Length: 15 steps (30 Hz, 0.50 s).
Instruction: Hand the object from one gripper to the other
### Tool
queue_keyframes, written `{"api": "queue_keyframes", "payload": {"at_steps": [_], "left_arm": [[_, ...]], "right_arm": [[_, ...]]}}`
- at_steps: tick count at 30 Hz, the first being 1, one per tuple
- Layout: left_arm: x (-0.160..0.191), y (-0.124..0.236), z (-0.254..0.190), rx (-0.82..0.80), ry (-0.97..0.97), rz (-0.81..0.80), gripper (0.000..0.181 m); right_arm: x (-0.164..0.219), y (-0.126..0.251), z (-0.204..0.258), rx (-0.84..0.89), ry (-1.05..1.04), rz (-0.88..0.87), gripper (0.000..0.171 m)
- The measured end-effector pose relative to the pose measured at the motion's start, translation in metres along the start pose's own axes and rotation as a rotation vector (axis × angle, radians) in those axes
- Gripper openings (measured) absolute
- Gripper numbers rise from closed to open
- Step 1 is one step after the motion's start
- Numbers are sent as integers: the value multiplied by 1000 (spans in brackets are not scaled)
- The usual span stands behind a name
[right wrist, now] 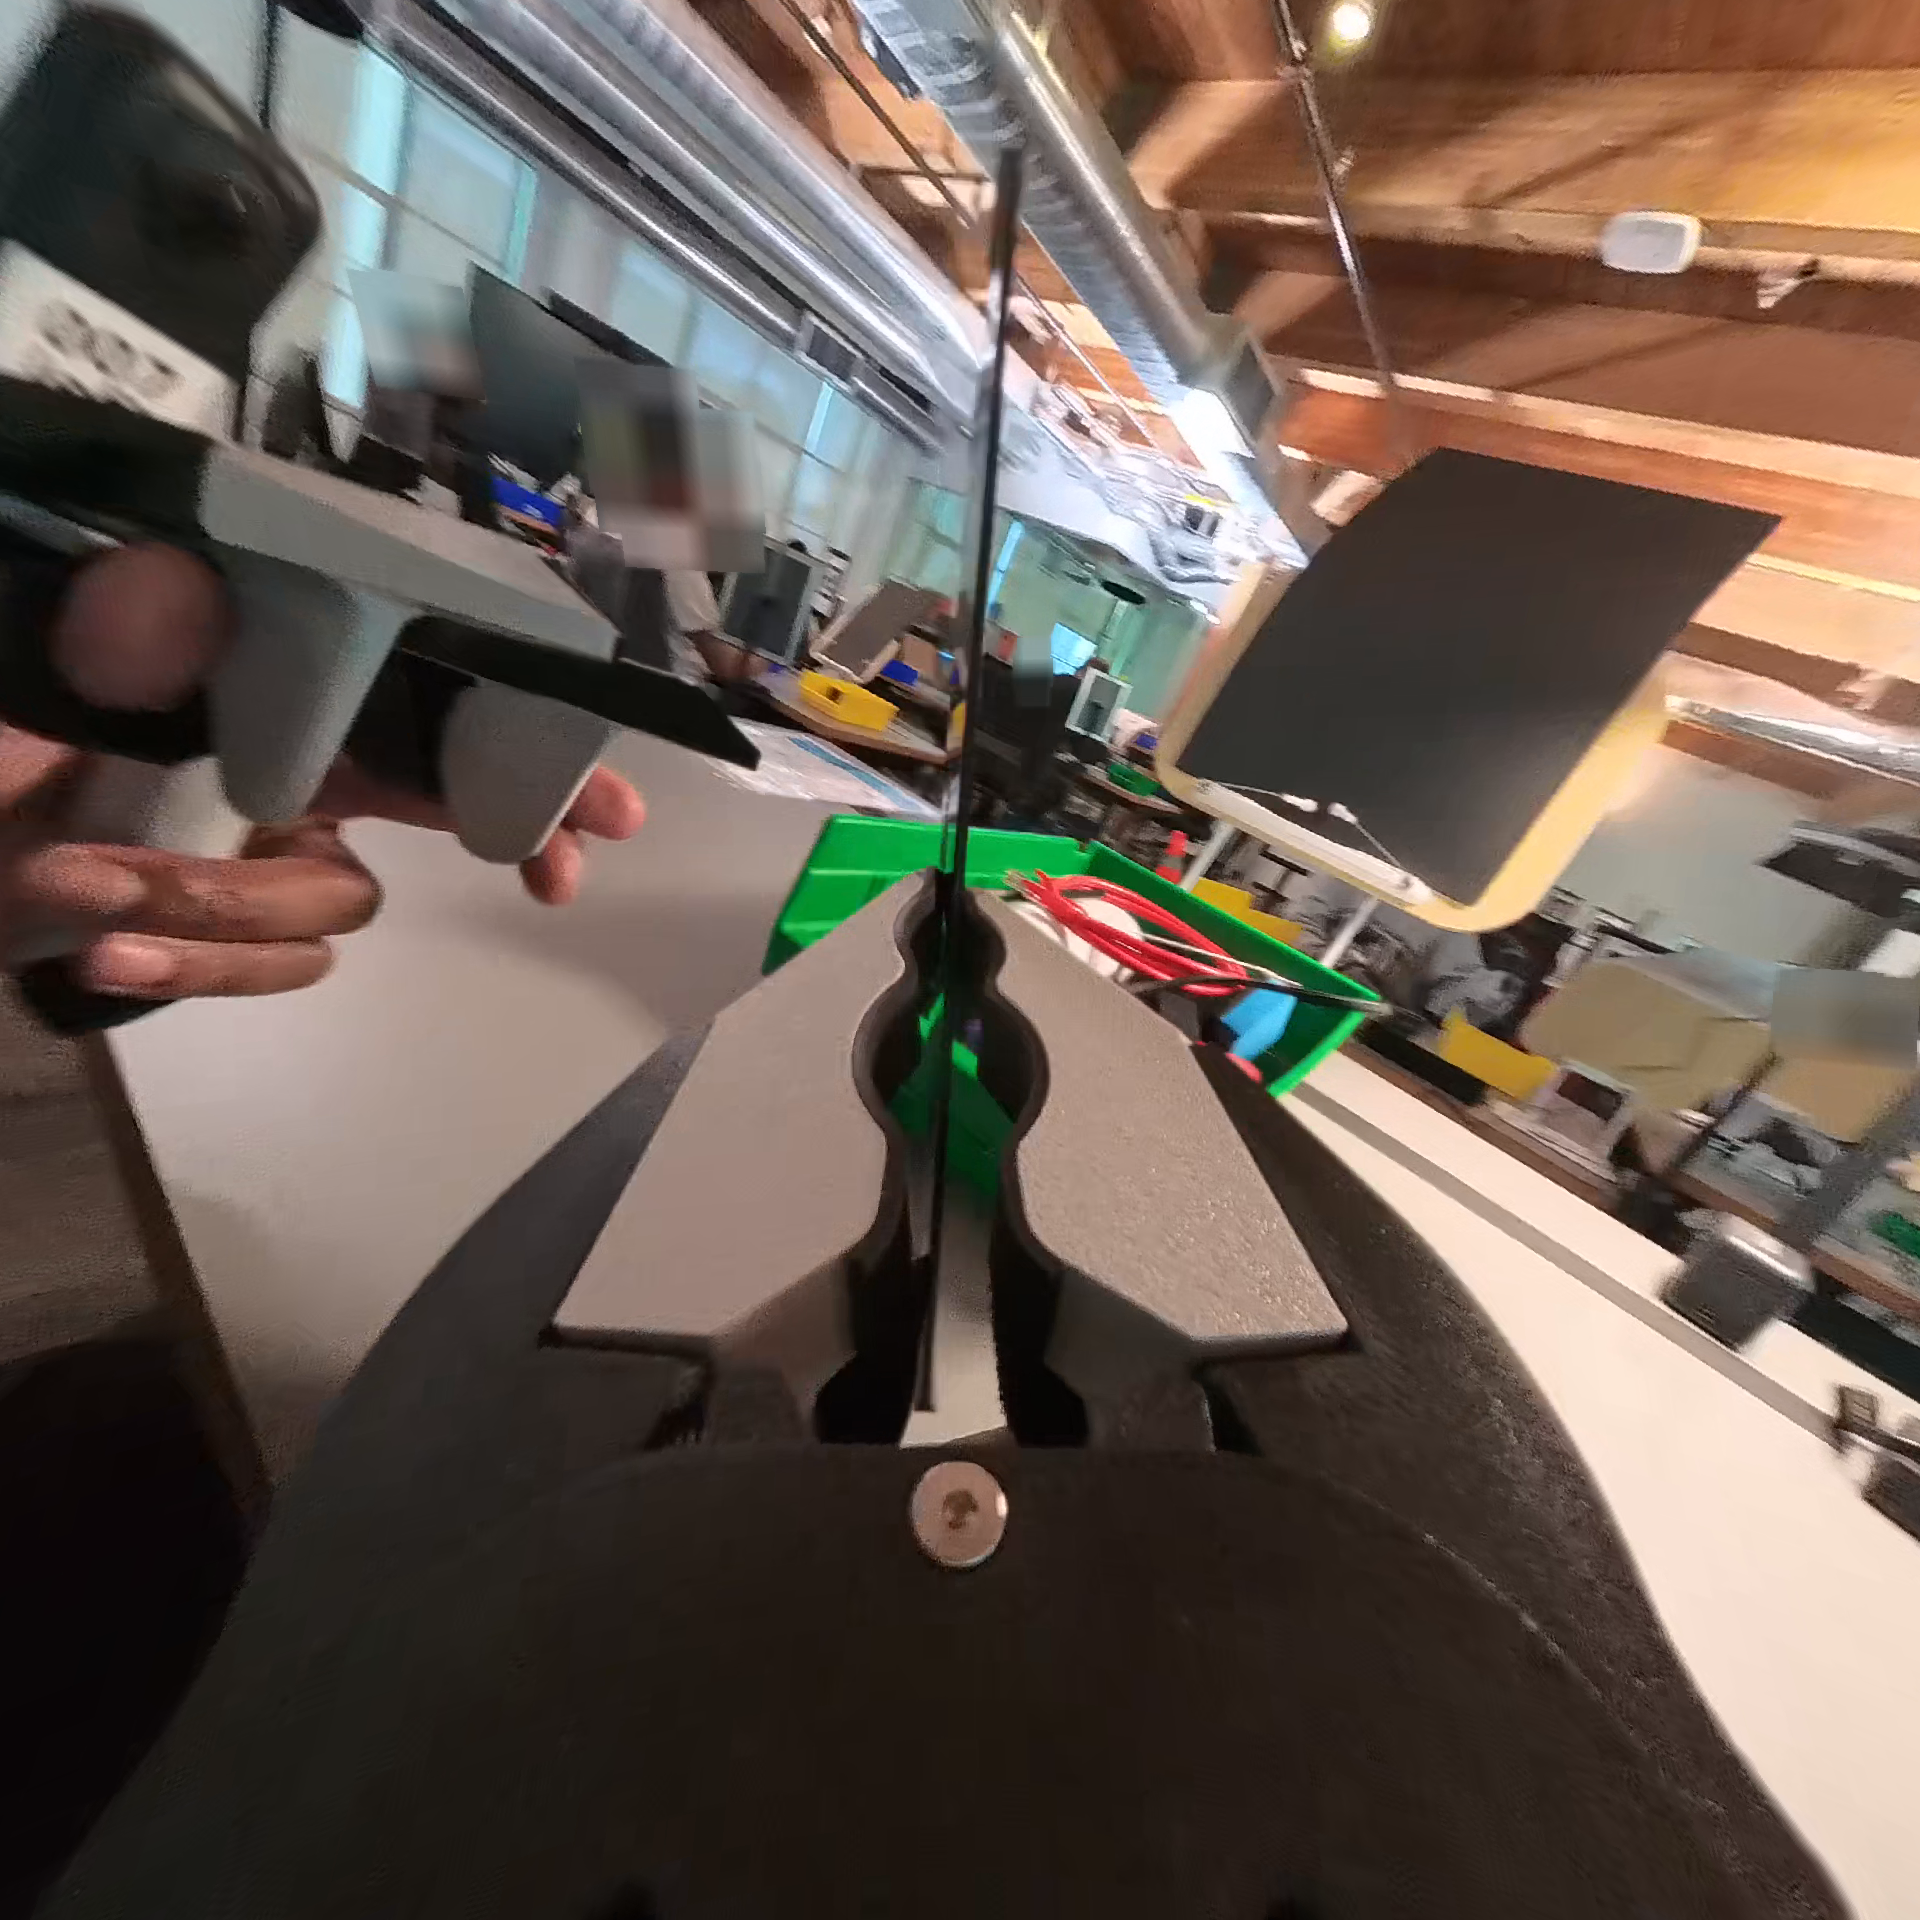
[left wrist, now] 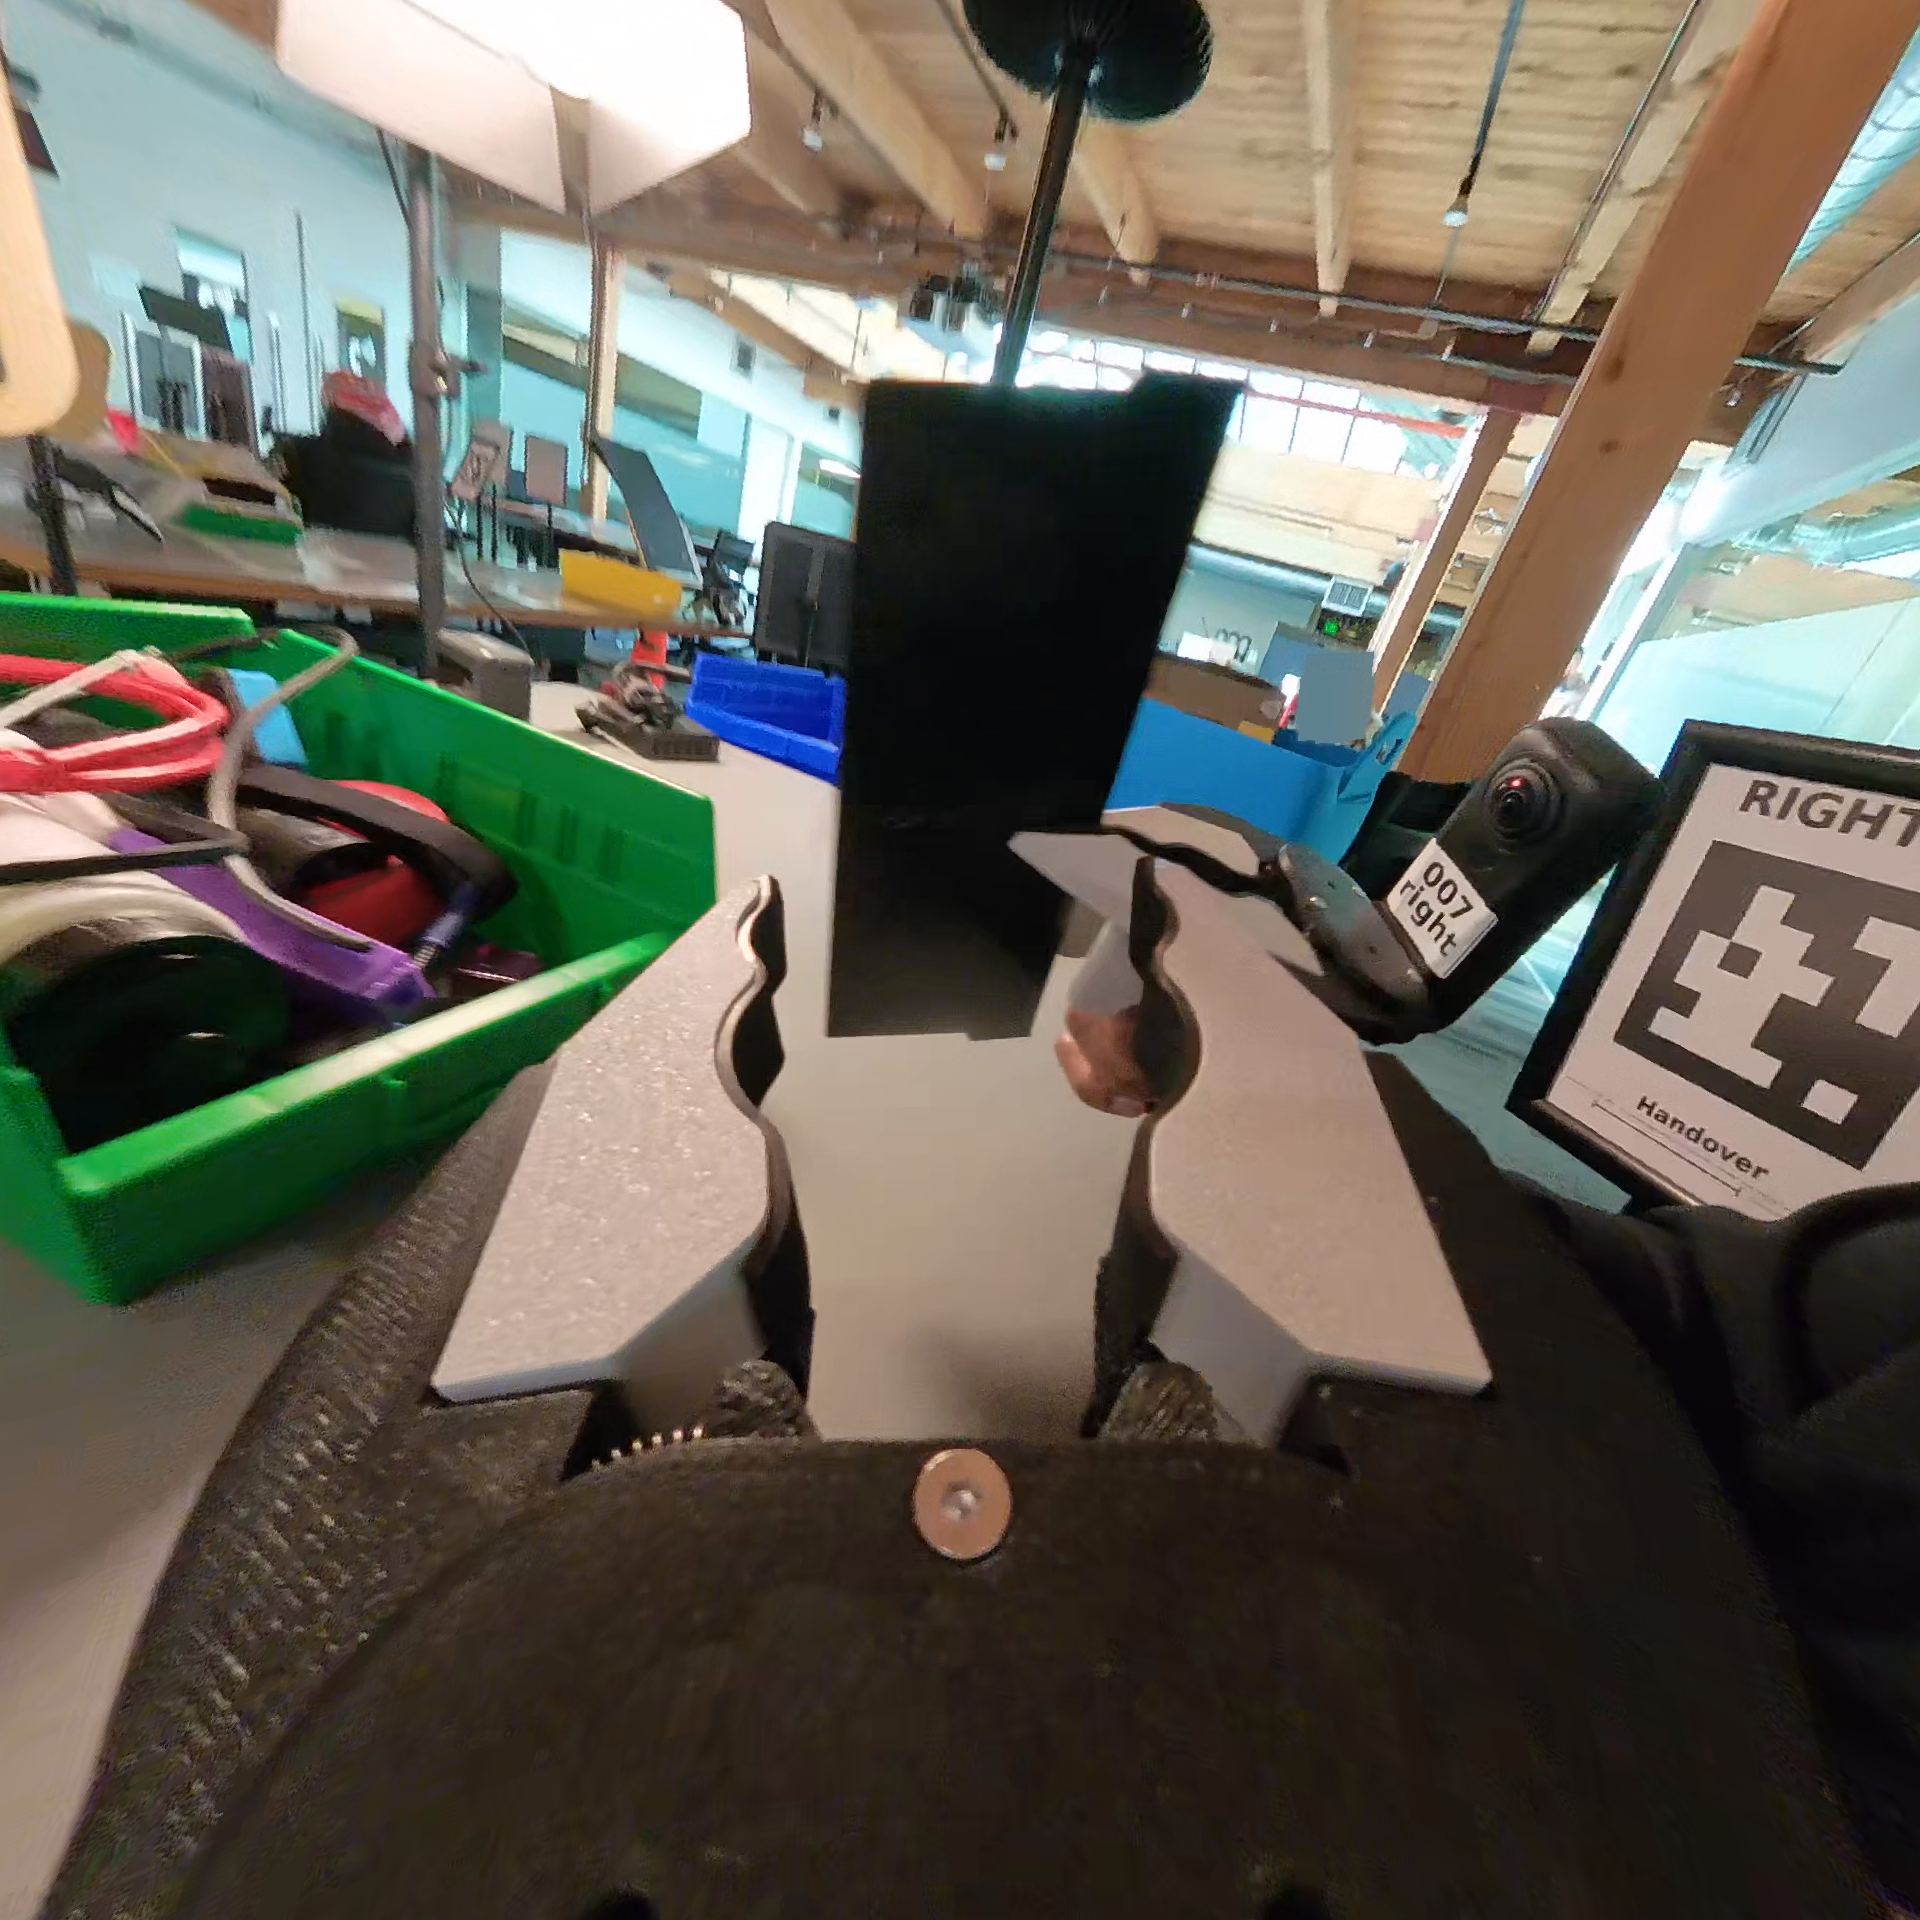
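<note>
A thin black flat plate [left wrist: 1018, 675] stands upright in front of me. In the right wrist view I see it edge-on [right wrist: 971, 623]. My right gripper [right wrist: 951, 904] is shut on its lower part. In the left wrist view the right gripper [left wrist: 1081, 862] reaches in from the right and holds the plate's lower right edge. My left gripper [left wrist: 951, 914] is open, and the plate's lower end sits between its fingertips without visibly touching them. In the right wrist view the left gripper [right wrist: 582, 707] is at the left, held by a hand [right wrist: 187, 904].
A green bin [left wrist: 582, 831] of cables and tape rolls stands on the grey table [left wrist: 156, 1455] at the left; it also shows in the right wrist view [right wrist: 852, 862]. A framed marker sign [left wrist: 1766, 987] stands at the right. Blue bins [left wrist: 769, 707] lie farther back. A dark panel [right wrist: 1455, 675] hangs at the upper right. Some 7 cm of space lies between my two pairs of fingers.
</note>
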<state>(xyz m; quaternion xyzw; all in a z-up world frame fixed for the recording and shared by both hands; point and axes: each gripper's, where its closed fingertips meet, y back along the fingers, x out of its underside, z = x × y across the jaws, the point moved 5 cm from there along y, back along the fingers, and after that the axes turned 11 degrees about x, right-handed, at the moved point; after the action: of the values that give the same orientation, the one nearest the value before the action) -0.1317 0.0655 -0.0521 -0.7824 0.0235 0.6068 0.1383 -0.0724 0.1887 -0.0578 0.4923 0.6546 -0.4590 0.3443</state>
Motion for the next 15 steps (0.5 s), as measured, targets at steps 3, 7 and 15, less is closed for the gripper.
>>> {"api": "queue_keyframes", "payload": {"at_steps": [3,7,15], "left_arm": [[5,-25,-16,-79,9,28,67],[8,-36,-22,-243,33,-37,60],[17,-25,-11,-382,100,-145,25]], "right_arm": [[4,-4,15,33,72,33,2],[8,-6,41,28,177,30,2],[17,-7,51,103,424,12,3]]}}
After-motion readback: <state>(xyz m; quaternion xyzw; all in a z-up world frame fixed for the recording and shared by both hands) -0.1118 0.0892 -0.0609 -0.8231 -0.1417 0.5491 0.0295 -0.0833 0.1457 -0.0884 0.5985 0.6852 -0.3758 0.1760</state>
